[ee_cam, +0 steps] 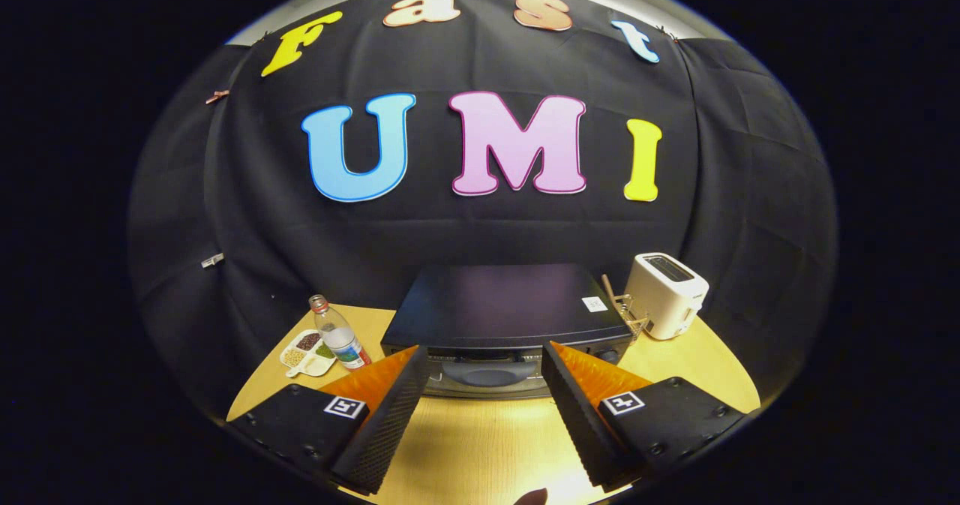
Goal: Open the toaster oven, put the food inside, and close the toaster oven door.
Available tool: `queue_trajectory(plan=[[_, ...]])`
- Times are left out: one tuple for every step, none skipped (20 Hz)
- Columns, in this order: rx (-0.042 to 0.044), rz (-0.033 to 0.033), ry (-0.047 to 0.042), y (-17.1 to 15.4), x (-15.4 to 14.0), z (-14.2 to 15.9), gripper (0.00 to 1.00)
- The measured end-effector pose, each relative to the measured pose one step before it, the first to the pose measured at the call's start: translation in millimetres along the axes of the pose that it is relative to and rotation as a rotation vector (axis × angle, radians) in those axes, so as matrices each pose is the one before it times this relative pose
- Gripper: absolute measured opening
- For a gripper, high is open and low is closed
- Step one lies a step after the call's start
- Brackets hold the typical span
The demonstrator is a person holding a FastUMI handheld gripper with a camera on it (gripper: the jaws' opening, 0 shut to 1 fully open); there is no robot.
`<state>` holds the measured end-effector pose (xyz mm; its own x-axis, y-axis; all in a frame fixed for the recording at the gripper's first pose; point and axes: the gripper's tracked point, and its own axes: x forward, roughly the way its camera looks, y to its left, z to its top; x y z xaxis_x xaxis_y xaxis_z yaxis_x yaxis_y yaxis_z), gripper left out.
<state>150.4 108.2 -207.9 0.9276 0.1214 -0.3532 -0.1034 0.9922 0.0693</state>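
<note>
A black toaster oven [499,306] stands on the wooden table [480,445], seen from above and in front. Its door [487,374] looks closed, with a curved handle across the glass. My gripper [486,362] is open, its two black-and-orange fingers spread wide just in front of the door, nothing between them. The left fingertip [414,359] and right fingertip [555,356] frame the door's front. A small dark thing [532,497] peeks in at the near table edge; I cannot tell what it is.
A white slot toaster [667,293] stands right of the oven, with a small wire rack [626,311] between them. Left of the oven are a clear bottle [339,334] and a white divided dish [307,353] of grains.
</note>
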Motion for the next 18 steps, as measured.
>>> queue_trajectory(plan=[[0.01331, -0.00471, 0.02355, 1.06, 15.41, -9.67, 0.98], [0.00398, -0.00878, 0.01889, -0.83, 15.36, -8.12, 0.98], [-0.00533, -0.01396, 0.01346, -2.26, 12.15, -5.39, 0.98], [-0.00746, -0.00929, 0.01046, -1.15, 11.58, -5.13, 0.98], [-0.00866, -0.00893, 0.01152, -0.18, 10.57, -6.48, 0.99], [-0.00357, -0.00751, 0.01229, -1.25, 7.84, -5.29, 0.98], [-0.00461, -0.00585, 0.01328, 0.32, 7.15, -5.94, 0.98], [-0.00741, -0.00395, 0.01093, 0.51, 6.48, -5.27, 0.99], [0.00560, -0.00138, -0.00154, 0.38, 2.37, -0.77, 0.99], [0.00638, -0.00724, -0.00297, -1.22, 5.53, 0.39, 0.99], [0.00882, 0.01321, -0.00022, 4.50, -3.21, 0.81, 0.98], [-0.01651, -0.00199, -0.00458, -0.40, 3.47, -0.30, 0.99], [-0.01613, 0.00353, -0.00640, 0.18, -2.20, -1.55, 0.99], [-0.00027, 0.00509, -0.00369, 0.51, -1.72, -0.07, 0.99], [0.01579, 0.00319, 0.00063, -1.09, -1.35, -3.65, 0.99], [0.00667, 0.00149, -0.00341, -0.49, -2.92, -1.87, 0.99], [-0.00678, 0.00092, -0.00045, -1.25, -7.16, -4.48, 0.99], [-0.00685, -0.00195, -0.00468, -0.38, -7.44, -5.23, 0.99]])
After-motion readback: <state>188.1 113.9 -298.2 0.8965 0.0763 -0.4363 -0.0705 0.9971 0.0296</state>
